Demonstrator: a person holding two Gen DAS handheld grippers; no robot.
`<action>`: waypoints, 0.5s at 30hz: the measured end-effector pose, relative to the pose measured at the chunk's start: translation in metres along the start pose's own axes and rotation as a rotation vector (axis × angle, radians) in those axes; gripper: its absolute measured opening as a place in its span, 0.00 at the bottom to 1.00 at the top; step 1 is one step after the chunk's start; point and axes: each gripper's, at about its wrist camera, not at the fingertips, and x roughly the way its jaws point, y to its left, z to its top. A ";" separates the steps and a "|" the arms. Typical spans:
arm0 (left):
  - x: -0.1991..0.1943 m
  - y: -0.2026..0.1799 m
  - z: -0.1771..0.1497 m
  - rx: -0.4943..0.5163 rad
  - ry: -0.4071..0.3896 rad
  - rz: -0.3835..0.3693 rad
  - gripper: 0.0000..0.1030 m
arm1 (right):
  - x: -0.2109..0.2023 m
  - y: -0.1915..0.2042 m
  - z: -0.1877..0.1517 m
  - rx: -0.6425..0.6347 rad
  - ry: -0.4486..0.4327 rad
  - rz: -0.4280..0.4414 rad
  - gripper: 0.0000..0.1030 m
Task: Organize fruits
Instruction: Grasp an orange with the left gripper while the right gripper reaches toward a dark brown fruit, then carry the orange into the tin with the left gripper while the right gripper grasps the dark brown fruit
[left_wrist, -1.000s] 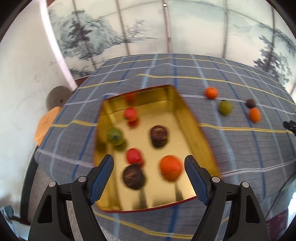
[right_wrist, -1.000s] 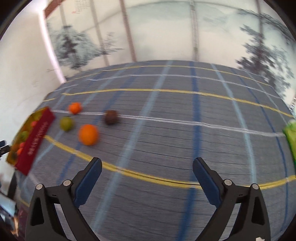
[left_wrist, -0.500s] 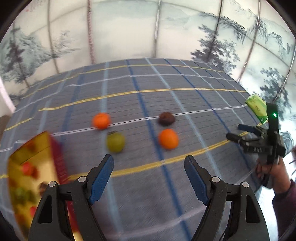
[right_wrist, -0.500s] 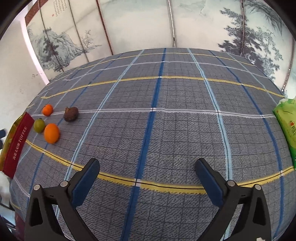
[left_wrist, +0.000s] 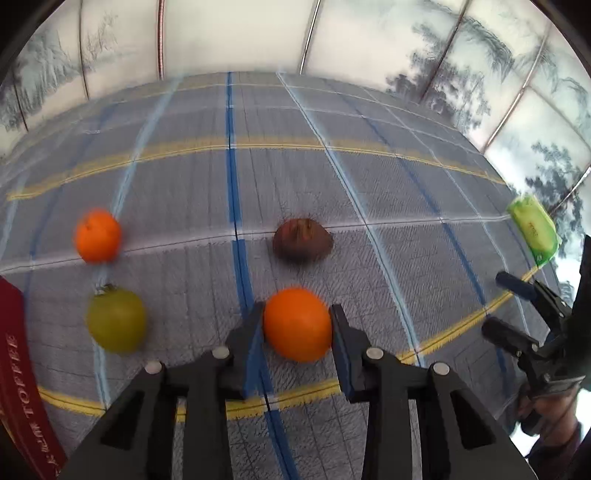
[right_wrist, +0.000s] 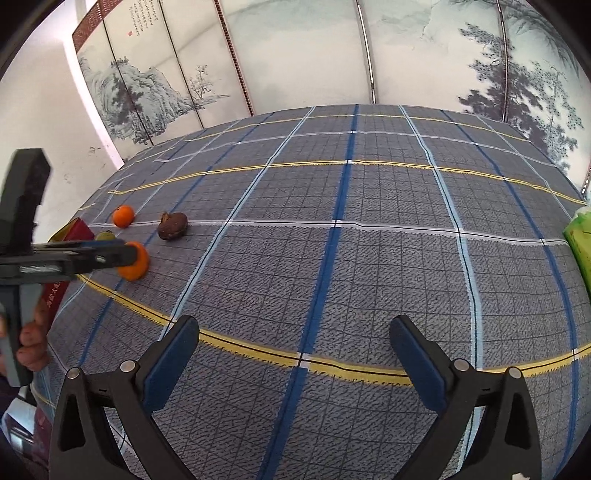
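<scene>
Left gripper (left_wrist: 297, 325) clamps an orange (left_wrist: 297, 324); right gripper (right_wrist: 295, 350) gapes over bare cloth (right_wrist: 369, 258); "TOFFEE" tin (left_wrist: 22, 376) at nine o'clock.

Plaid table (left_wrist: 369, 184) w/ 4 fruits (left_wrist: 297, 325), tin (left_wrist: 22, 387), pack (left_wrist: 533, 229)

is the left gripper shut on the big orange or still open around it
Shut on it: both pads of the left gripper press the sides of the big orange.

both wrist cams look down-fwd; share plaid tablecloth (left_wrist: 369, 192) (right_wrist: 332, 258).
</scene>
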 end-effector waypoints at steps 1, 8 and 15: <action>0.000 0.000 -0.002 0.004 0.000 0.002 0.33 | 0.000 0.000 0.000 -0.001 0.002 0.002 0.99; -0.032 -0.003 -0.024 -0.014 -0.044 0.013 0.33 | -0.012 0.015 0.013 -0.031 -0.030 0.076 0.99; -0.080 0.008 -0.050 -0.085 -0.073 -0.033 0.33 | 0.022 0.083 0.057 -0.256 -0.028 0.200 0.99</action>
